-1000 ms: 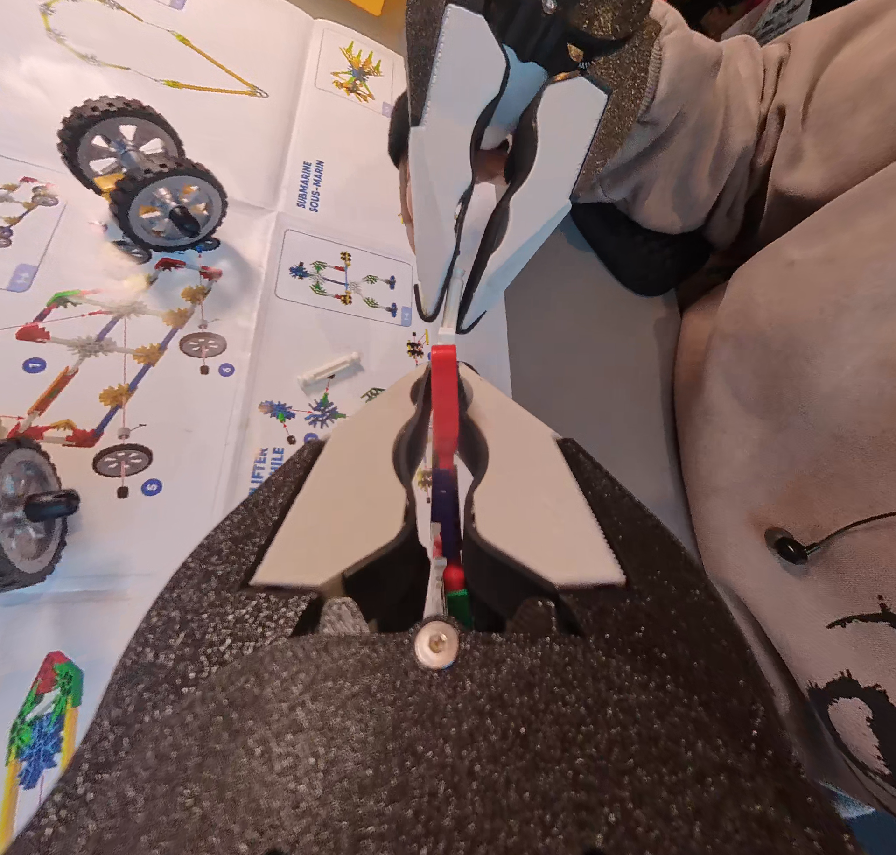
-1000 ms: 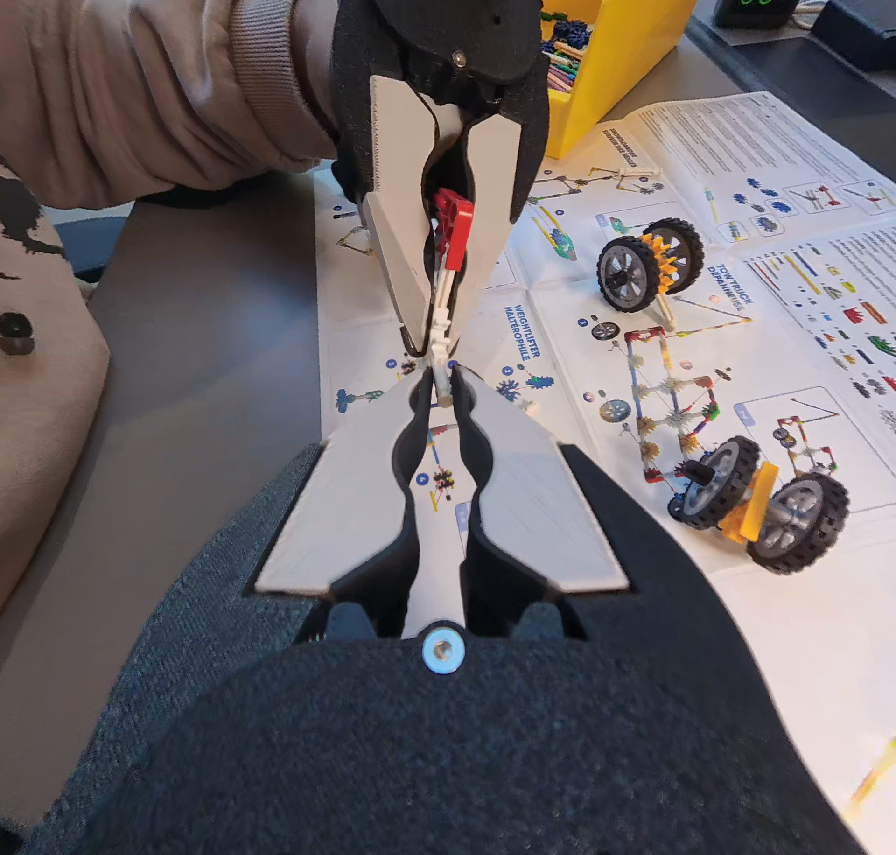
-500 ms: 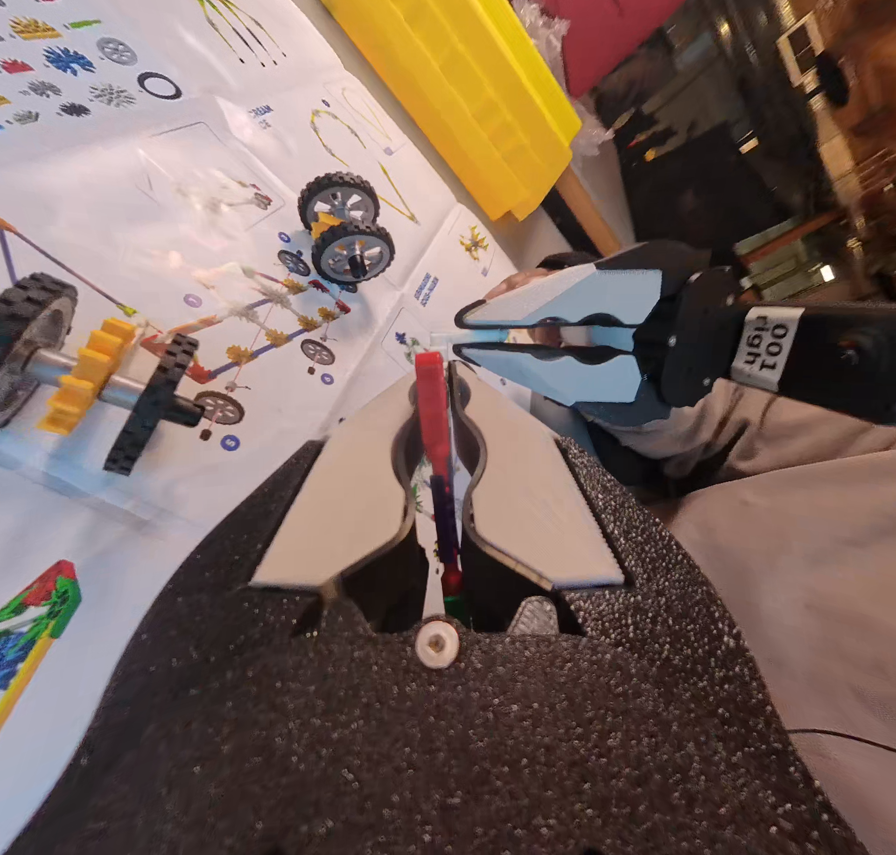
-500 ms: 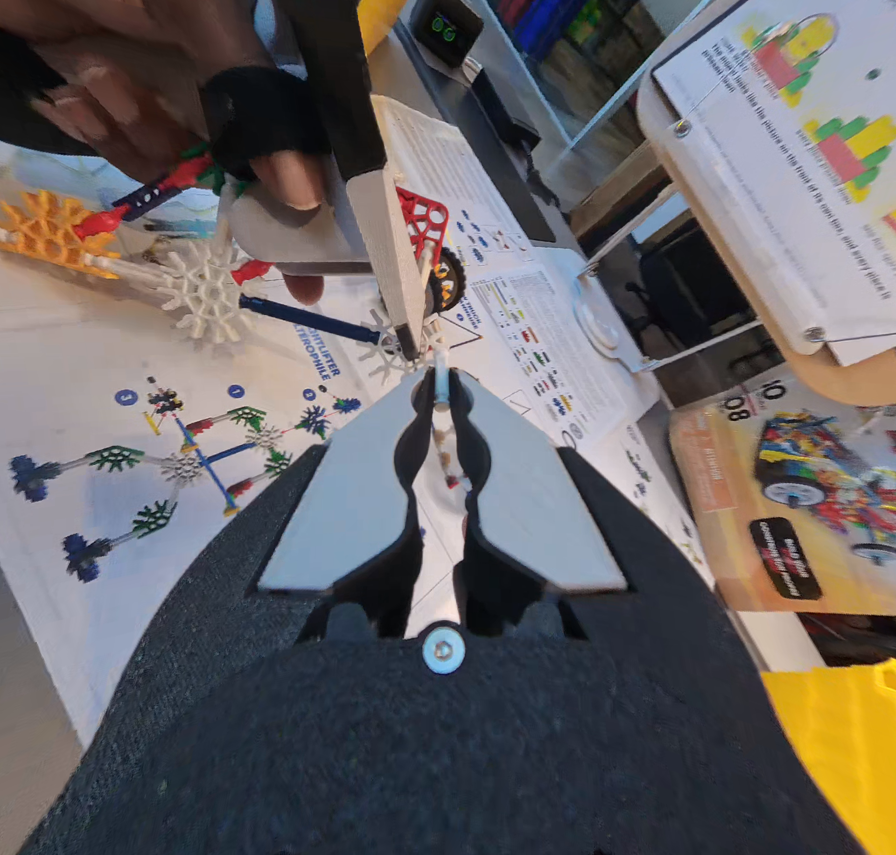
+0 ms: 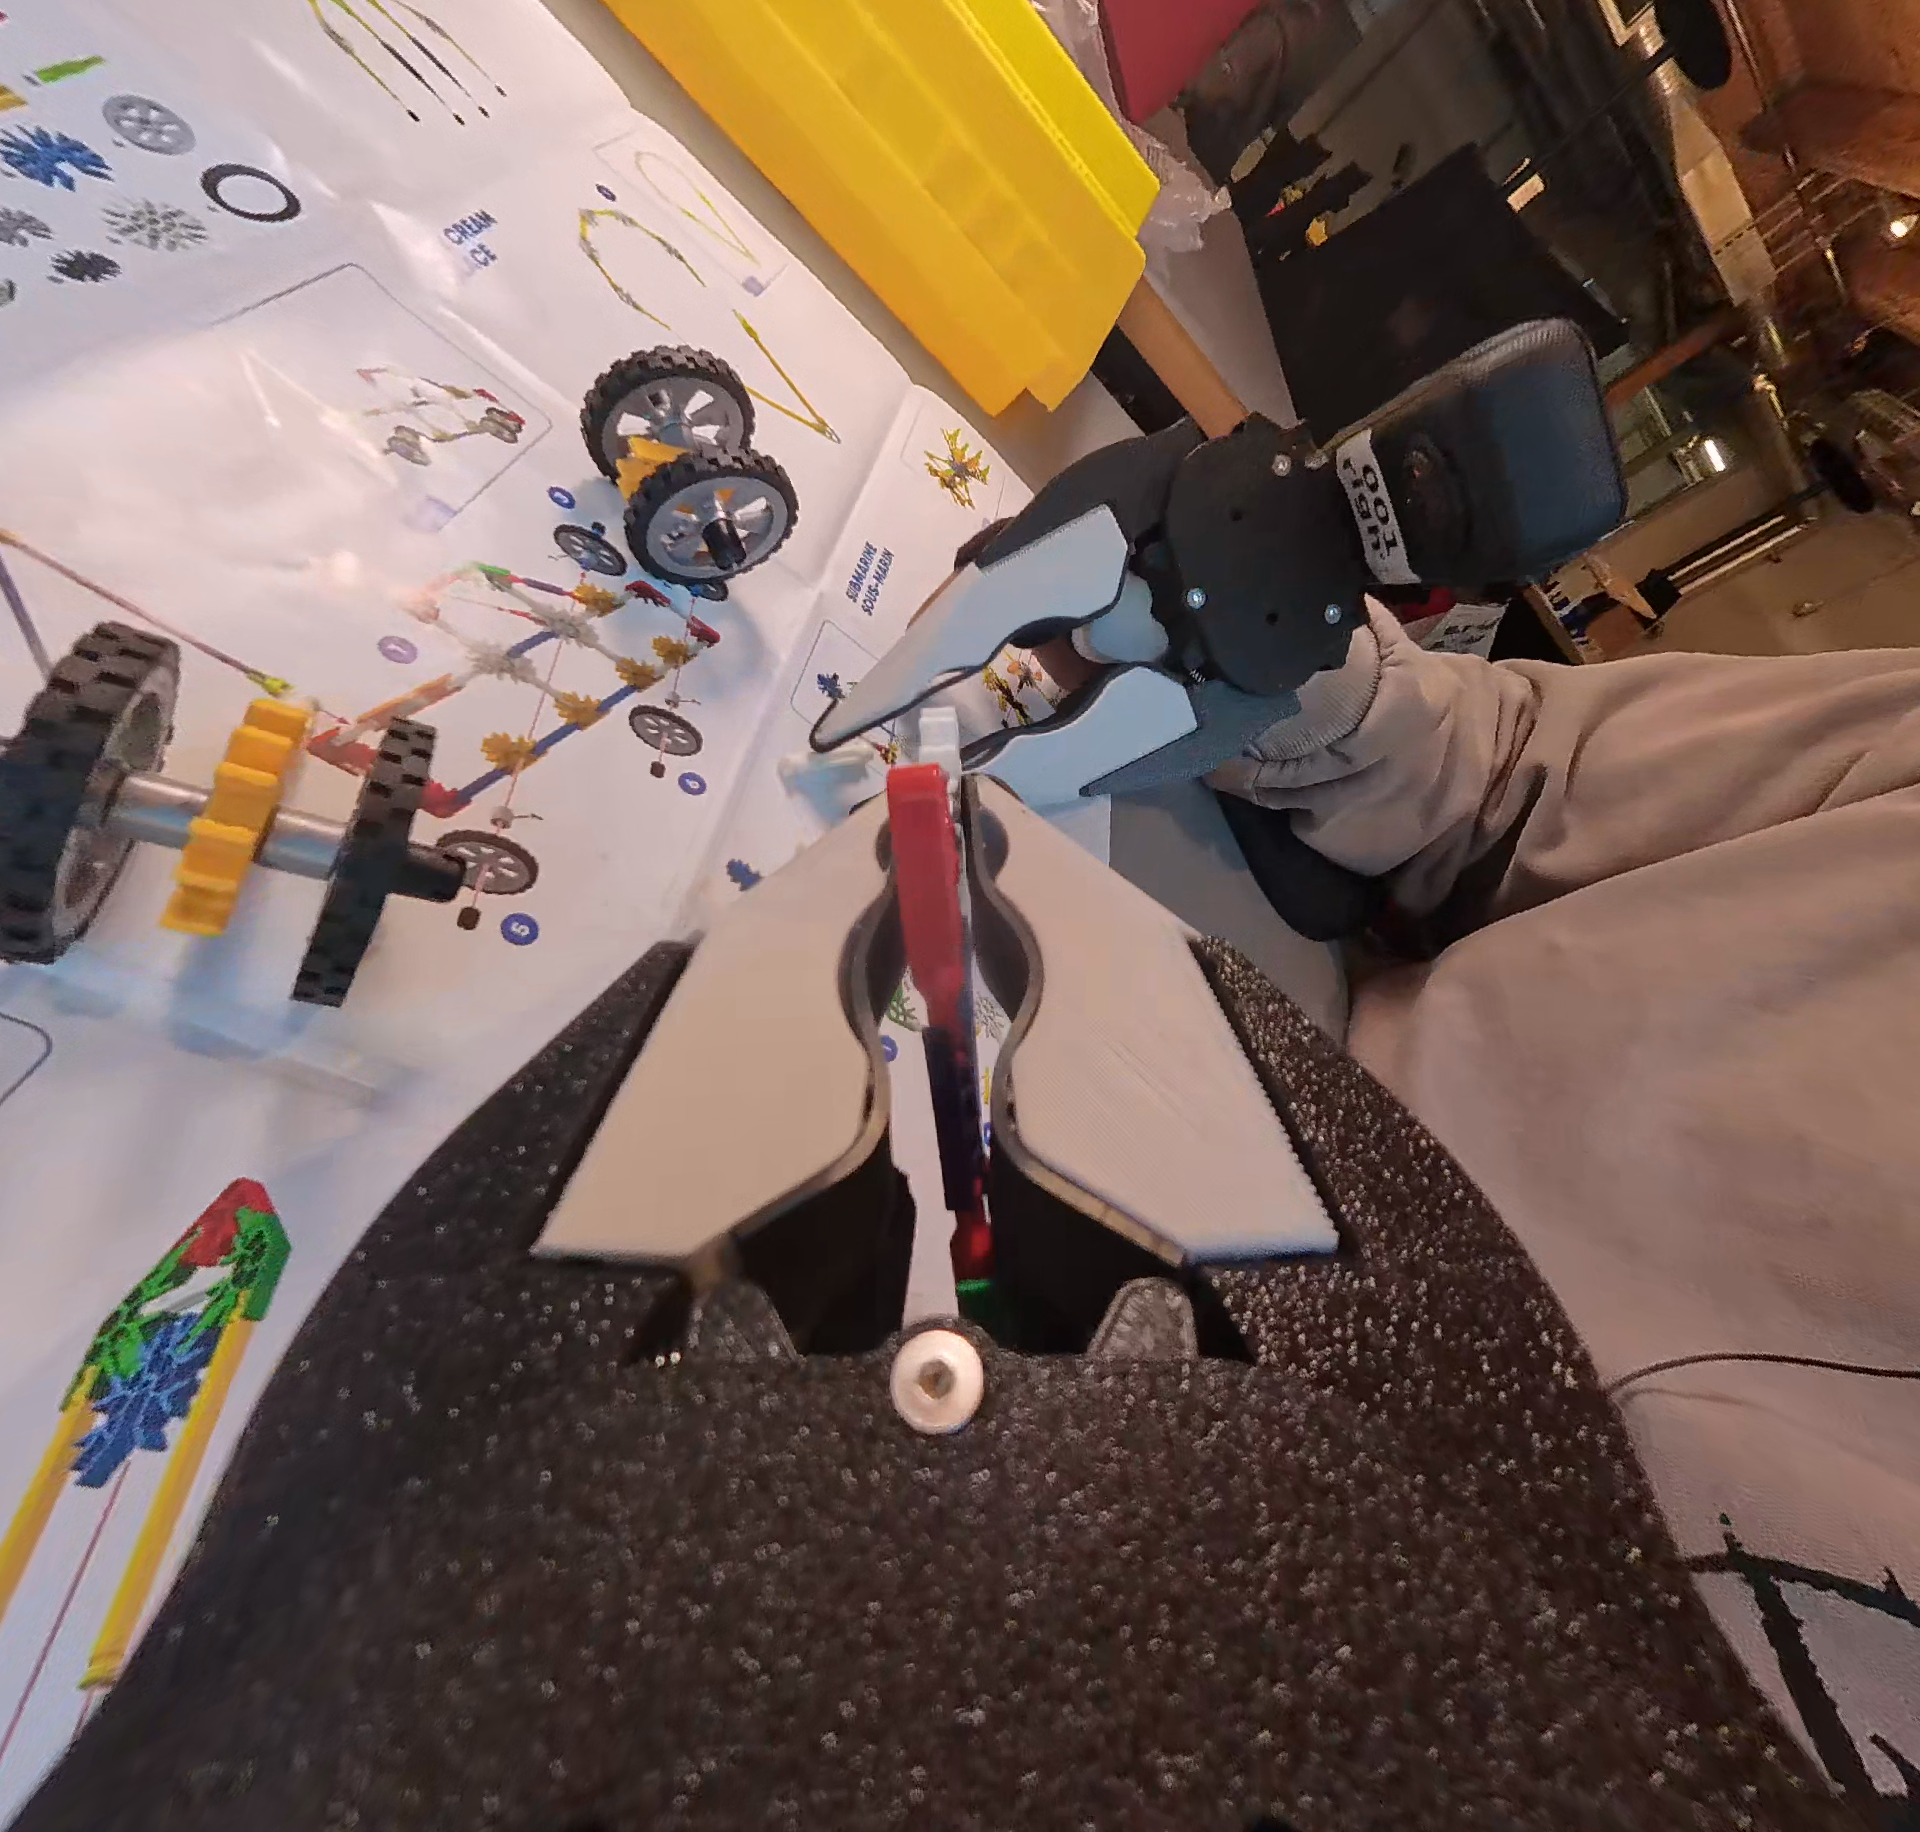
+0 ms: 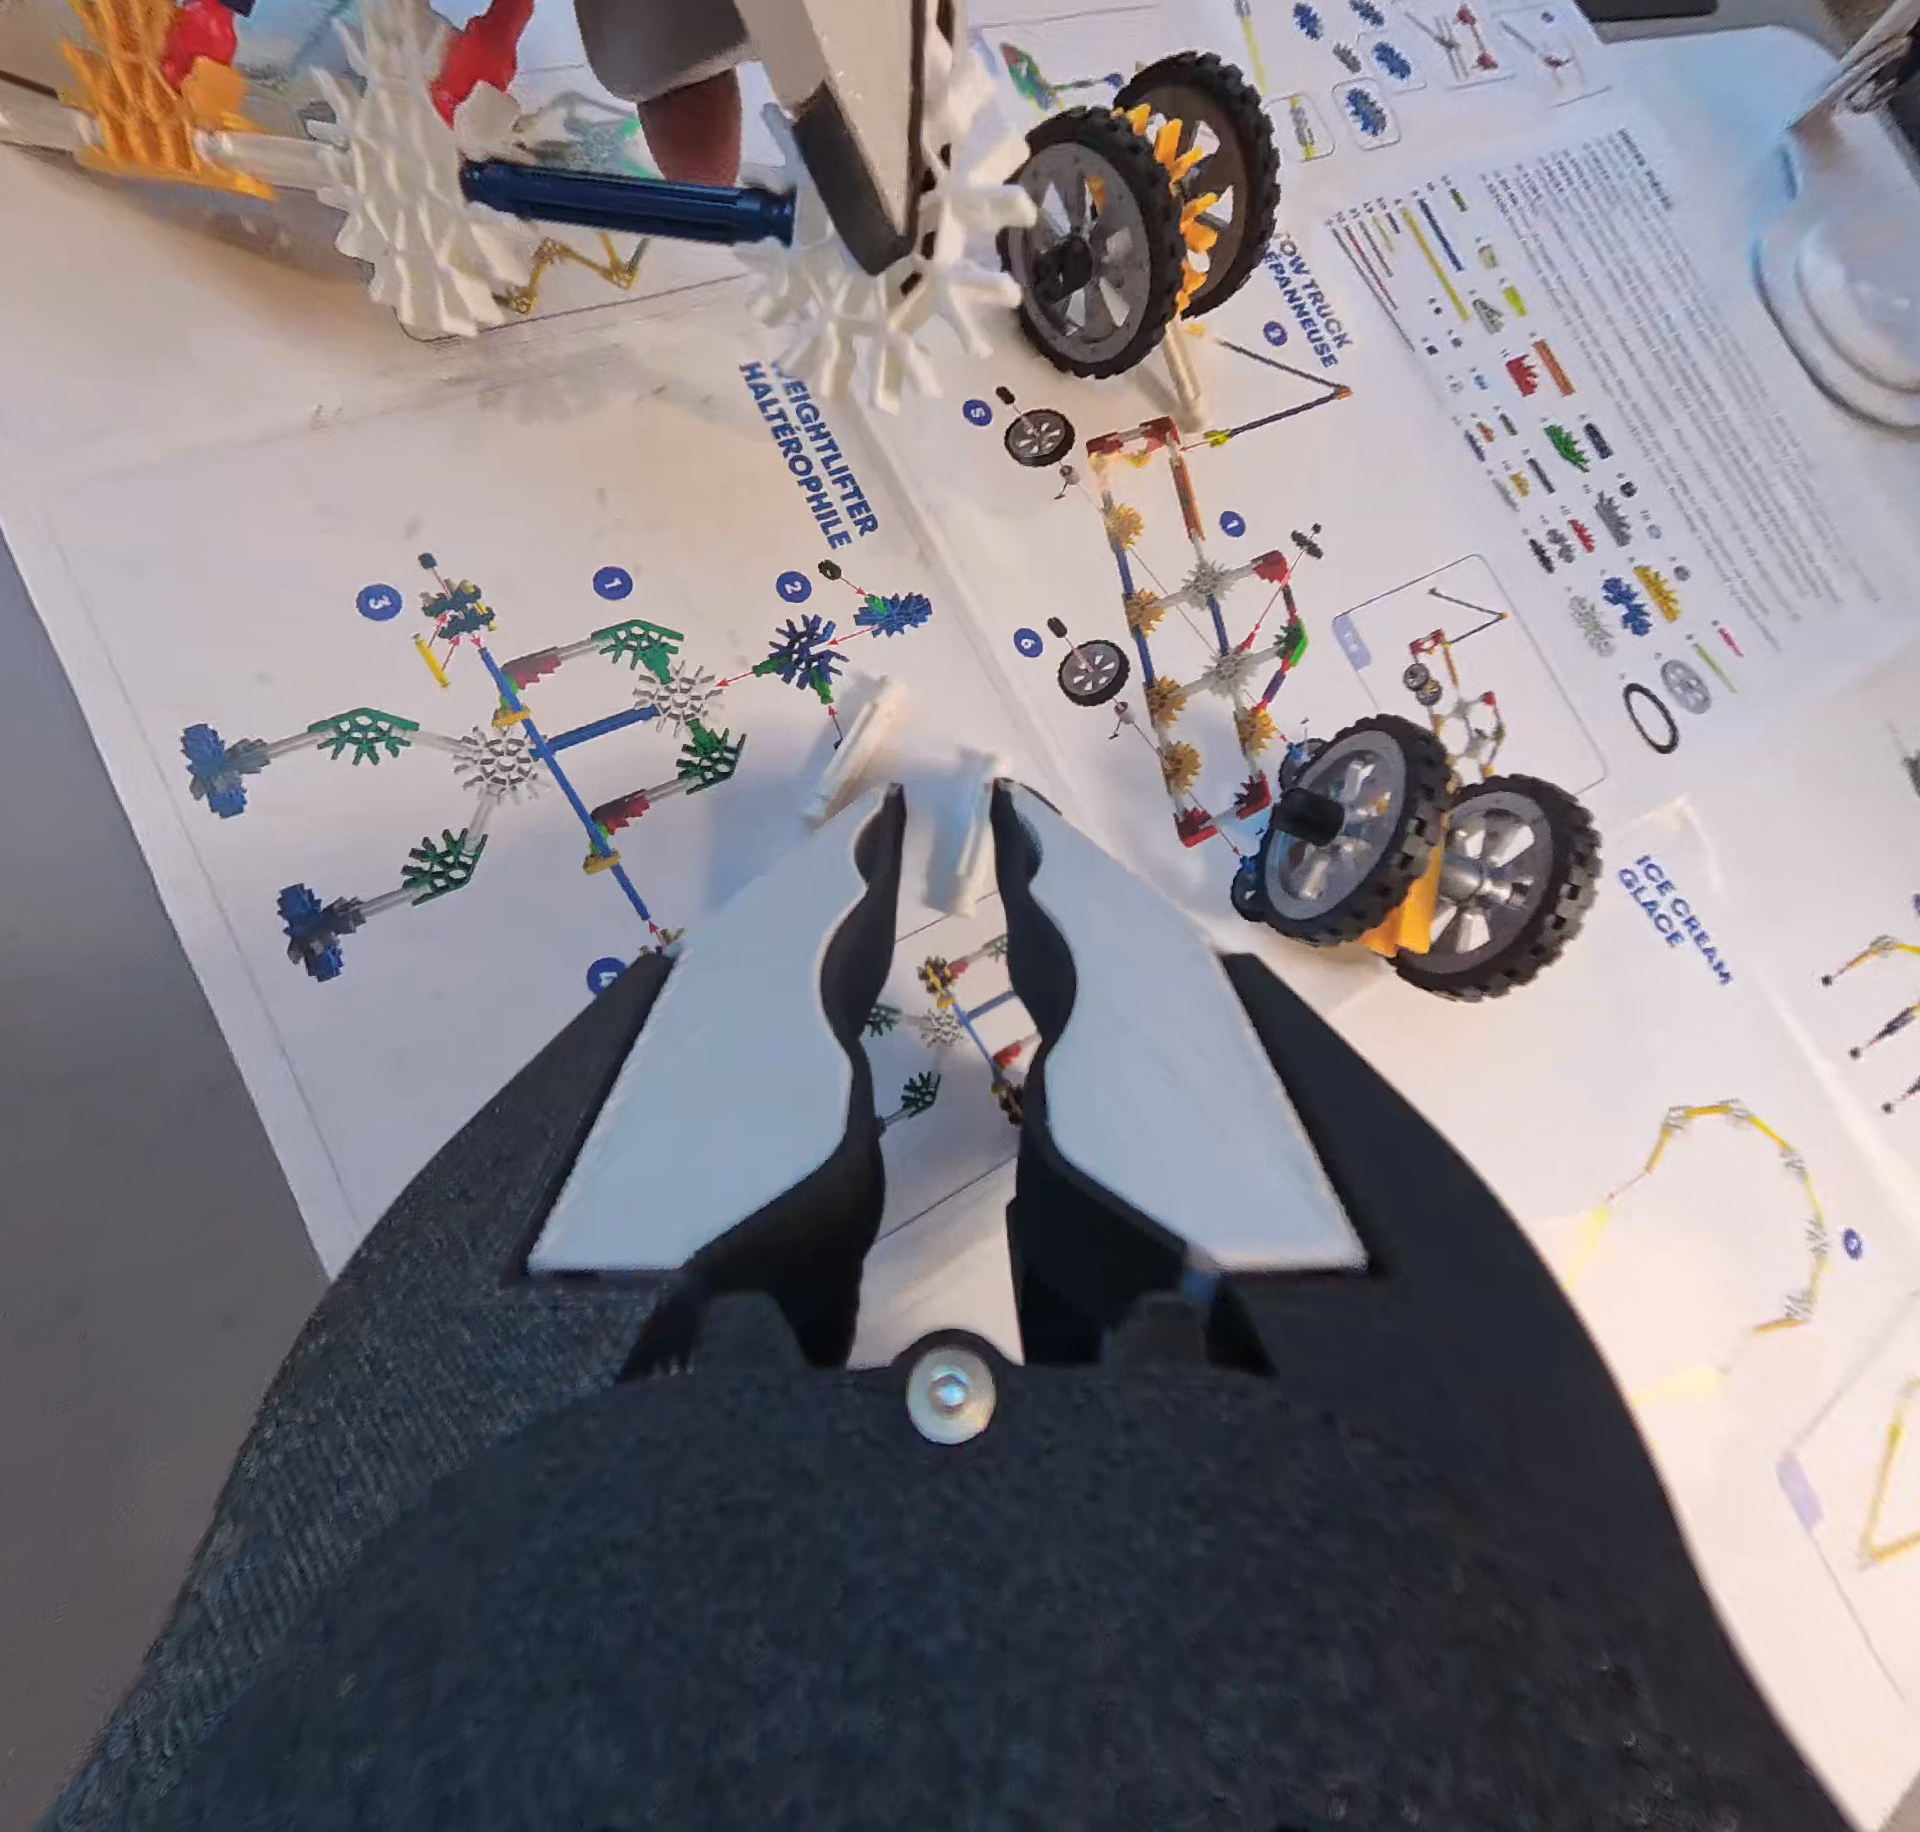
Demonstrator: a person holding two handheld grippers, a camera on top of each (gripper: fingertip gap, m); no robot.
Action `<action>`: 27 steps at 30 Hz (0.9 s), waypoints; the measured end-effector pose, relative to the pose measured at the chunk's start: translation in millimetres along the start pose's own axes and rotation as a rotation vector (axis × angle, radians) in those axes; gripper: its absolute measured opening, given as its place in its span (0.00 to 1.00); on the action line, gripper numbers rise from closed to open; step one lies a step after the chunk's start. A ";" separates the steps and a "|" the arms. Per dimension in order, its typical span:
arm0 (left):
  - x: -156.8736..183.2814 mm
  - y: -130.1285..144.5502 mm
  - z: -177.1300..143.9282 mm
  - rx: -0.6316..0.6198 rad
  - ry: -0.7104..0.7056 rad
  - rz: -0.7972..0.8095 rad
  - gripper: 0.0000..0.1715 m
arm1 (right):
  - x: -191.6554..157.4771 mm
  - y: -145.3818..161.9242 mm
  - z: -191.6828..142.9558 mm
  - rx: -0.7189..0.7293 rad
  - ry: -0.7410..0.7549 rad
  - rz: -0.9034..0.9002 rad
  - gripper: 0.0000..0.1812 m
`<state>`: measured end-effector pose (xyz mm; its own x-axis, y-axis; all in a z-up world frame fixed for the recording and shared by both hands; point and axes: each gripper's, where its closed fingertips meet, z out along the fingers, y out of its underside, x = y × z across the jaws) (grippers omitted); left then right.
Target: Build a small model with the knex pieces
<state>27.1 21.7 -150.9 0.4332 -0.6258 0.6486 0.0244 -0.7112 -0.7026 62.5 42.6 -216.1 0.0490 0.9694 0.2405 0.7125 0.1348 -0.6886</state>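
White rod (image 6: 951,837) sits, seemingly loose, between right gripper's (image 6: 945,795) narrowed jaws (pointing down); left gripper (image 5: 928,795) clamps red connector (image 5: 920,878).

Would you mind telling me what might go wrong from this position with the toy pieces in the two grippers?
1. The right gripper pinches the short white rod only at its fingertips, tilted, so it may slip out or twist.
2. The left gripper holds the toy frame by its thin red piece; most of the frame, including the white snowflake connector, hangs outside the grip and could swing or pop apart.
3. A wheel pair sits close to that connector and might get knocked.
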 end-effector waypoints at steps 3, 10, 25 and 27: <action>3.3 3.3 2.7 -0.020 0.007 0.038 0.02 | 1.3 -2.5 -5.5 0.049 -0.025 0.048 0.11; 31.9 18.6 16.3 -0.122 0.063 0.257 0.03 | -26.4 -76.9 -60.9 0.506 -0.348 0.223 0.20; 59.7 5.2 11.0 -0.026 0.154 0.374 0.03 | -35.4 -78.6 -66.4 0.577 -0.530 0.343 0.06; 64.0 -0.4 6.7 0.012 0.191 0.349 0.07 | -33.1 -83.9 -71.6 0.630 -0.524 0.339 0.03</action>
<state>60.9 -16.0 -111.1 0.2420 -0.8783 0.4123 -0.0841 -0.4423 -0.8929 51.2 -15.5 -117.3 -0.2494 0.9261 -0.2831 0.1926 -0.2391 -0.9517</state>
